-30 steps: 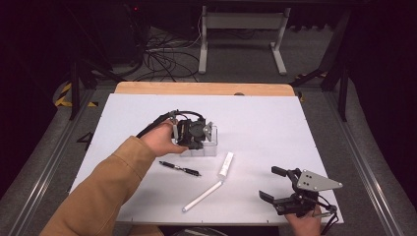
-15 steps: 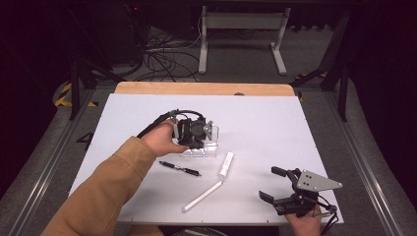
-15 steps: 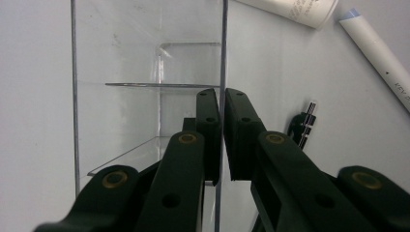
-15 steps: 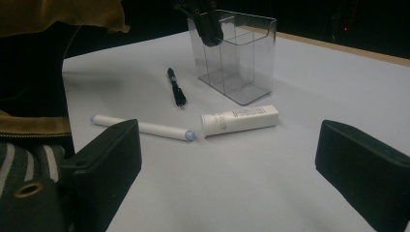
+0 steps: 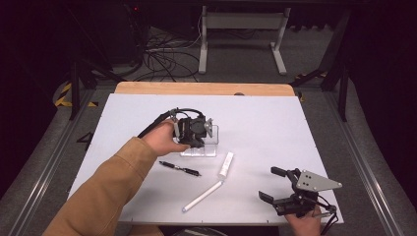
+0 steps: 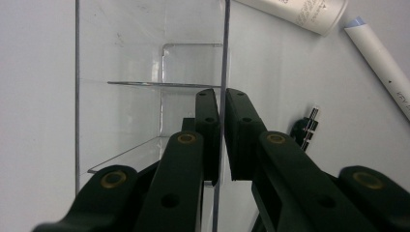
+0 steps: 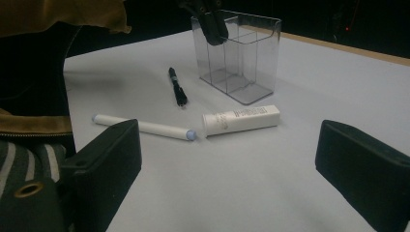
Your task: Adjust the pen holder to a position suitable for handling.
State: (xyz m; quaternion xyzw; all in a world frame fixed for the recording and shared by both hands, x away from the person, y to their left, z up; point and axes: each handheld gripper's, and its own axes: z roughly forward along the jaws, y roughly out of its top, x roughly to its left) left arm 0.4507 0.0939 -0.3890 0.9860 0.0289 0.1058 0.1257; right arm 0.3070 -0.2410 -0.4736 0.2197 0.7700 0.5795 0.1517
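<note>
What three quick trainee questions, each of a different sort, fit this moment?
1. True or false: the left claw is shut on a wall of the clear organizer.
2. Which lies nearest the right claw? A) black pen B) long white marker C) short white tube
3. Fill in: the right claw's jaws stand ____.

Key: 1 true; 2 B; 3 open.
</note>
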